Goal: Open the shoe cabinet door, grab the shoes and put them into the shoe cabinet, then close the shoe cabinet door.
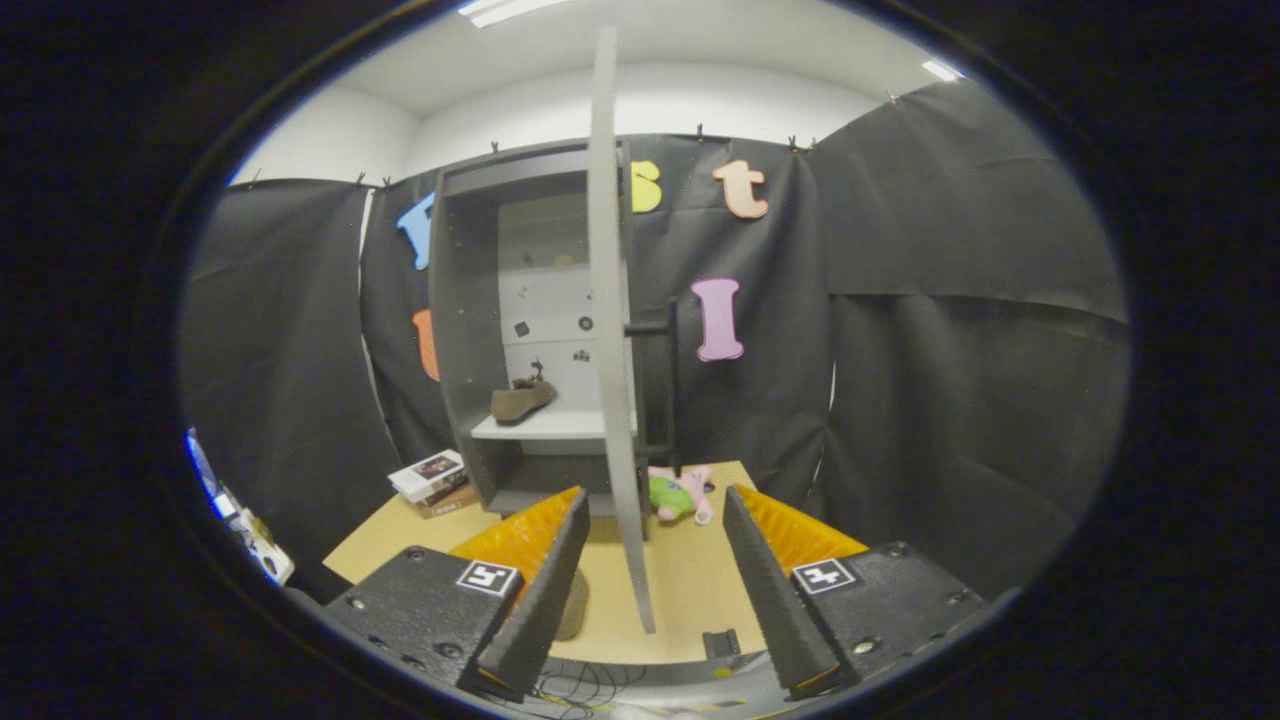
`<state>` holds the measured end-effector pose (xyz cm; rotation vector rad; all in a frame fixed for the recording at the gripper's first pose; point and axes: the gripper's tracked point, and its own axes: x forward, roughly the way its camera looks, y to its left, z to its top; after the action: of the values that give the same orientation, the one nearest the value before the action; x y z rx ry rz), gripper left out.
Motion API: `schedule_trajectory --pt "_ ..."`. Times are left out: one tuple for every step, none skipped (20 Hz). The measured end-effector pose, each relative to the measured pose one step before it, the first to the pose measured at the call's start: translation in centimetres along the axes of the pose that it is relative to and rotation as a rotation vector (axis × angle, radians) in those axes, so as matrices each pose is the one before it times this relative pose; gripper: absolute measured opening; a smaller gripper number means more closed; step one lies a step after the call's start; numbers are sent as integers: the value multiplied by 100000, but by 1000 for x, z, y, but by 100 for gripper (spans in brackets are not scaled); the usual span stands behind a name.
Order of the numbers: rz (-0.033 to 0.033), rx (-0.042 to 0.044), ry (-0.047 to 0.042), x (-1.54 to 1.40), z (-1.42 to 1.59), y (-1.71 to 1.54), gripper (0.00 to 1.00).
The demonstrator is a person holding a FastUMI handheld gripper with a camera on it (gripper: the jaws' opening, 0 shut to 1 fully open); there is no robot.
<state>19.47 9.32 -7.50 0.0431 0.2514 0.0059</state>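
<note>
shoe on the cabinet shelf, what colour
Brown, seen in the gripper view: shoe on the shelf.

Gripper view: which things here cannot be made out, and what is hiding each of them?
- Second shoe: a finger of the open gripper covers most of it.
- Cabinet interior, right part: hidden behind the edge-on open door.
- Toy: too small to identify; the door cuts off its left side.
- Items past the books: blurred, cut off.
- Shoe on the shelf: details too small.

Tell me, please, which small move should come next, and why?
Probably close the door: it stands wide open, edge-on between the open gripper fingers, and a shoe already lies on the cabinet shelf. I would nudge the door's edge sideways, toward the cabinet.
</note>
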Motion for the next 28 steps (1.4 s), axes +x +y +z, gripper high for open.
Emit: schedule_trajectory --pt "274 194 2692 -204 -962 430 89" --pt "1096 664 2363 -97 -932 758 93" --pt "1572 365 1949 -227 -931 829 93" --pt "1125 -704 2835 224 -1045 687 94" --pt "-269 -1028 3300 -143 -1097 139 94" --pt "-69 -317 3033 113 -1010 272 94" --pt "1457 591 1970 220 -974 666 94" --pt "1126 403 3044 538 -1195 680 94" --pt "1080 597 2899 1294 -1701 1010 94" --pt "2340 -94 3623 1105 -1251 1094 94" --pt "1307 -1672 2513 1420 -1179 1078 94" --pt "214 -1285 893 1489 -569 358 94" --pt "816 174 1028 2376 -783 605 94" --pt "1208 1428 2853 2251 -1161 707 94" --pt "2275 2013 1798 1927 -680 696 94" --pt "267 1908 3213 2006 -676 316 94" --pt "404 1043 3076 1977 -917 78 94" --pt "475 691 2924 1745 -528 -72 94" --pt "166 588 1382 1599 -235 39 94" --pt "-478 382 1835 1628 -116 -197 94" --pt "-271 623 2150 1578 -298 -19 94" --pt "8 1062 1946 1584 -44 57 94" --pt "532 779 1581 1350 41 108 94" --pt "-136 710 1646 1325 63 -59 94" --pt "91 274 1645 1586 -68 51 94" --pt "-623 280 2642 1263 -123 -181 93" --pt "442 1036 1014 977 164 -3 94" --pt "-85 1194 444 803 535 97 94"
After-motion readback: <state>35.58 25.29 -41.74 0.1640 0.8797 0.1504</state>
